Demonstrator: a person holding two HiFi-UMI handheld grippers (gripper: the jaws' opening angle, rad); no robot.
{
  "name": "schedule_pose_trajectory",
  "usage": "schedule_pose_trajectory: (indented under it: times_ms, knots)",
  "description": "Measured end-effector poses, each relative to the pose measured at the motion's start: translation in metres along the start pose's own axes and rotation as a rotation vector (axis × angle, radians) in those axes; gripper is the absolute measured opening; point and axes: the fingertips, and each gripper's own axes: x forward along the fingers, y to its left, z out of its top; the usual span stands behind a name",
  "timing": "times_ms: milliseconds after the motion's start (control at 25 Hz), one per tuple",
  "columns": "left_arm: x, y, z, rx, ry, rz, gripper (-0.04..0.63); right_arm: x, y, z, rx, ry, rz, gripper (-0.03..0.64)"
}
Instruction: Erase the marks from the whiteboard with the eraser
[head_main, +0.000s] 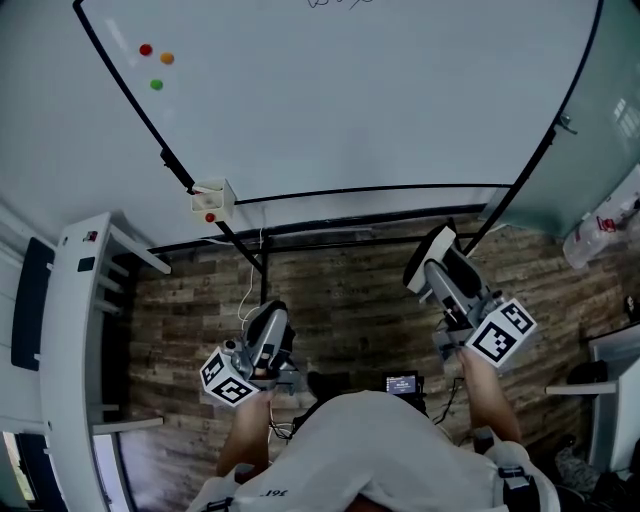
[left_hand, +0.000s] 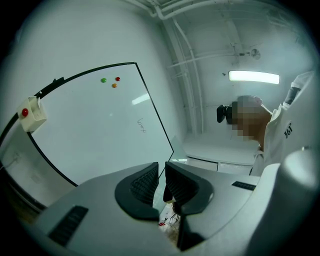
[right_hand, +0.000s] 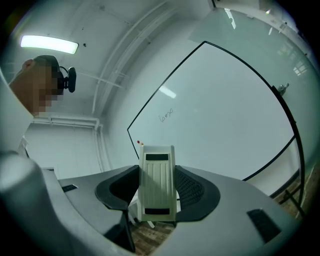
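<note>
The whiteboard (head_main: 380, 100) stands ahead of me on a black frame. A small handwritten mark (head_main: 335, 3) sits at its top edge; it also shows in the left gripper view as a scribble (left_hand: 142, 125) and in the right gripper view (right_hand: 165, 116). My right gripper (right_hand: 158, 187) is shut on a white ribbed eraser (right_hand: 158, 175), held upright between the jaws, well short of the board. In the head view that gripper (head_main: 432, 262) hangs below the board's lower edge. My left gripper (left_hand: 161, 182) is shut with nothing in it and is held low (head_main: 268, 325).
Red, orange and green magnets (head_main: 155, 60) stick to the board's upper left. A small white box with a red button (head_main: 212, 200) is clipped to the frame. A white rack (head_main: 85, 330) stands at the left, above a wood-plank floor (head_main: 350, 300). A glass panel (head_main: 610, 110) flanks the right.
</note>
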Motion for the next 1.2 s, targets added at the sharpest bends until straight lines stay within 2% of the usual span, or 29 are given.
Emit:
schedule_pose_trajectory:
  times_ms: [680,960,1200]
  knots:
    - [-0.008,0.091,0.074,-0.003,0.042,-0.036,0.032,0.108,0.027,-0.009,-0.109,-0.007,-0.096,0.242]
    - [-0.009,0.109,0.082,-0.017,0.075,-0.065,0.032,0.128,0.035,-0.007,-0.143,-0.022,-0.135,0.242]
    - [0.004,0.124,0.081,-0.034,0.095,-0.066,0.032,0.151,0.032,-0.007,-0.175,0.005,-0.138,0.242]
